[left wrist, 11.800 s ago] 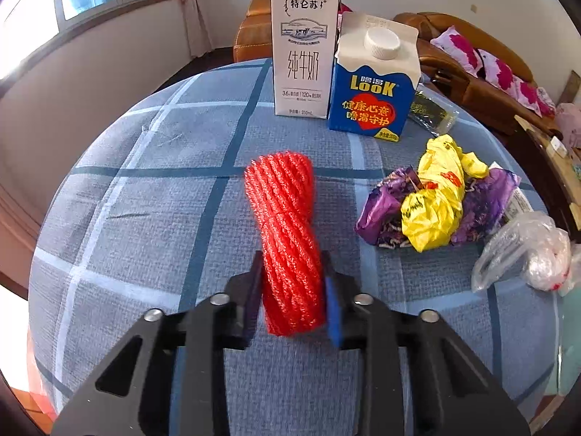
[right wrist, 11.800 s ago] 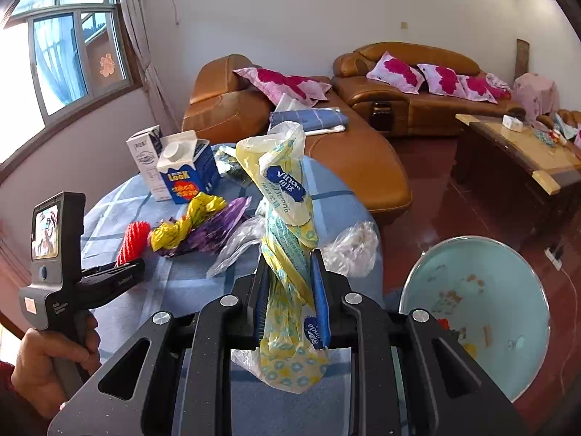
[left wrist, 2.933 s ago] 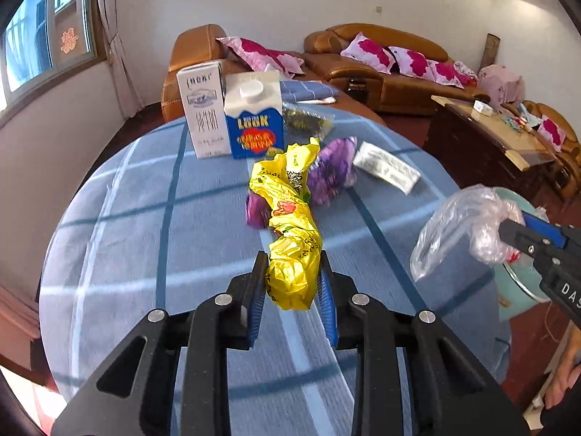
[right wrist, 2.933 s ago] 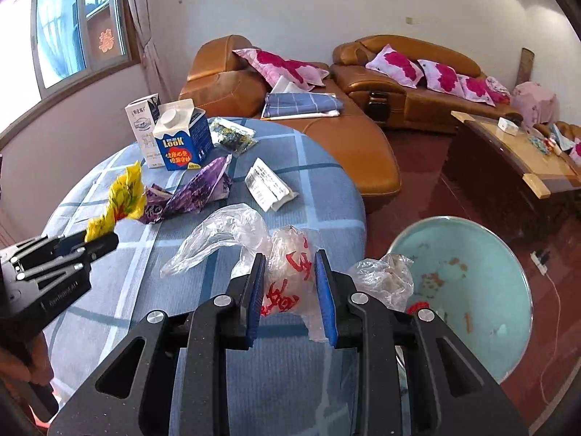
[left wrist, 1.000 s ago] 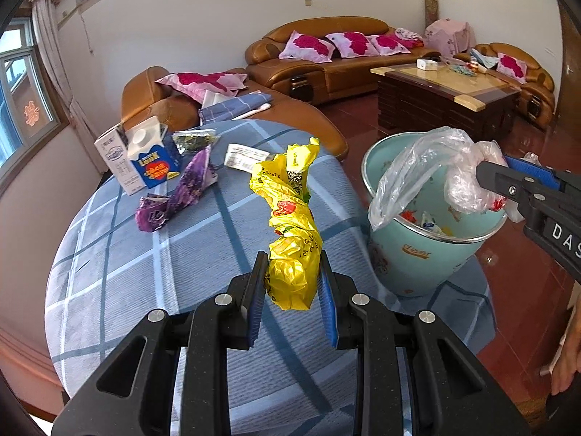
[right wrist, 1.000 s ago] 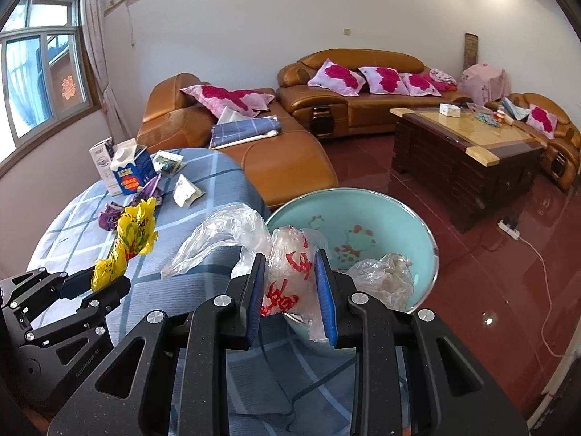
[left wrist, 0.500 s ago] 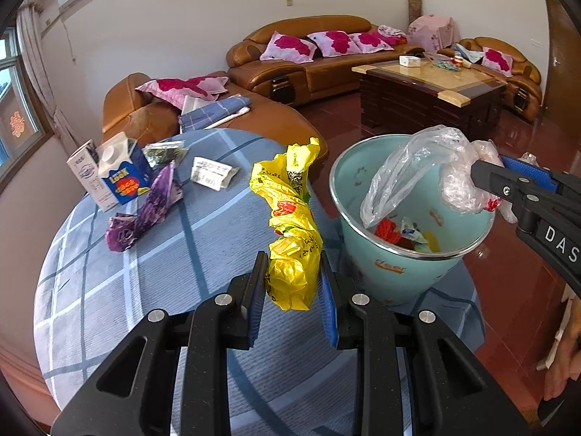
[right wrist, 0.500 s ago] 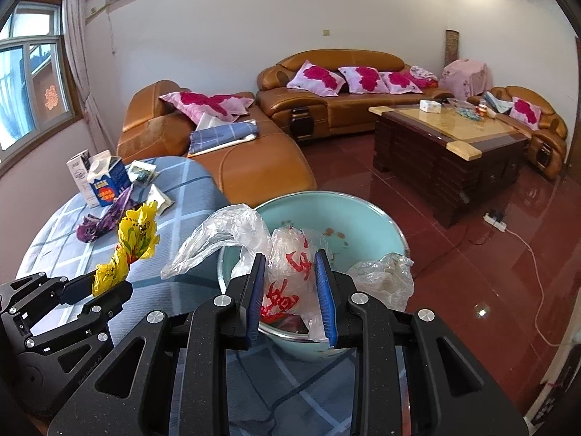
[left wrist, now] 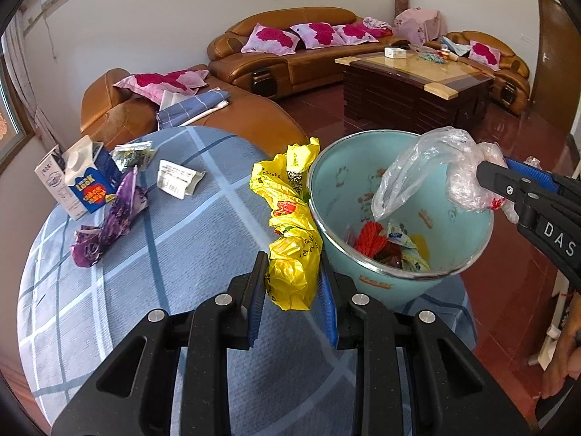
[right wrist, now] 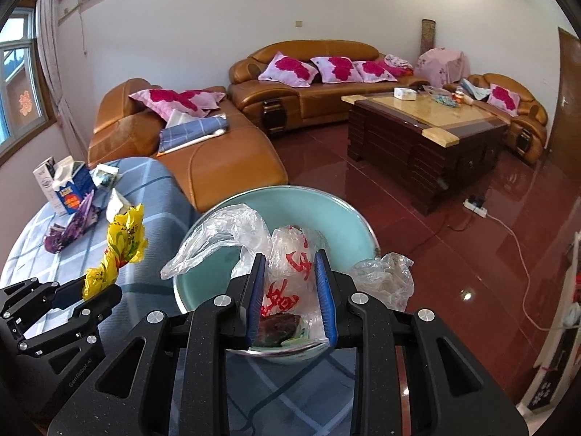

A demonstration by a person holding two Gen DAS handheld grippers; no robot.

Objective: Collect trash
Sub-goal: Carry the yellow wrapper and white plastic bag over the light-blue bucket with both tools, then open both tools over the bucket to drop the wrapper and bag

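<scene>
My left gripper (left wrist: pixel 292 290) is shut on a crumpled yellow plastic bag (left wrist: pixel 290 225), held upright beside the left rim of a light blue trash bin (left wrist: pixel 468 250). The bin holds a red net and wrappers. My right gripper (right wrist: pixel 290 290) is shut on a clear plastic bag with red print (right wrist: pixel 290 276), held over the bin's mouth (right wrist: pixel 326 203). In the left wrist view the right gripper (left wrist: pixel 497 181) comes in from the right with the clear bag (left wrist: pixel 425 167) hanging above the bin. The right wrist view shows the left gripper (right wrist: pixel 94 287) at lower left with the yellow bag (right wrist: pixel 120 250).
On the round table with a blue checked cloth (left wrist: pixel 181 272) lie a purple wrapper (left wrist: pixel 112 218), a white paper packet (left wrist: pixel 178 178), a foil packet (left wrist: pixel 132 154) and two milk cartons (left wrist: pixel 83 181). Brown sofas (right wrist: pixel 308 98) and a dark coffee table (right wrist: pixel 428 138) stand beyond on red floor.
Both grippers have moved closer to the bin with their bags. The bin now looks larger and nearer, and the clear bag hangs over its opening.
</scene>
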